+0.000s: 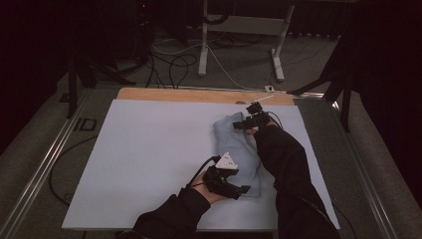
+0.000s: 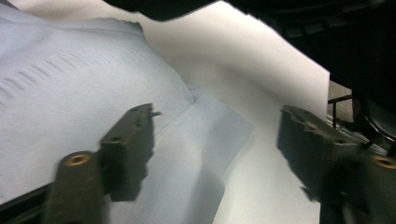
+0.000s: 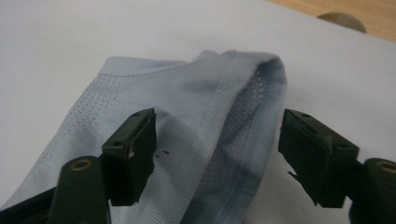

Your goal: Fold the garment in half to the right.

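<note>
garment: we see a pale blue knit garment (image 1: pixel 238 152) folded into a narrow strip on the white table sheet (image 1: pixel 149 159), right of centre, running from the near edge area toward the far side.
far end: in the right gripper view the ribbed hem (image 3: pixel 219 135) folds over a mesh layer, so there are at least two plies under the jaws.
near end: in the left gripper view a small corner flap (image 2: pixel 205 135) sticks out onto the sheet between the jaws.
right gripper: right gripper (image 3: pixel 217 149) sits at the far end, jaws spread wide with the hem between them, pads not pressing on it.
left gripper: left gripper (image 2: pixel 215 154) is at the near end, jaws apart, cloth under one jaw and bare sheet under the other; nothing held.
risk 1: if we close the right jaws here, we judge they may catch only the top ply, and the fold opens on lift.
risk 2: the left jaws straddle the flap edge; closing could pinch just the flap, or the sheet with it, and drag the strip askew.
risk 3: the right sleeve (image 1: pixel 283 164) lies across the cloth; pulling that arm back may scuff the fold.
caveat: the high view is dark, so we probably can't judge jaw height above the cloth.
</note>
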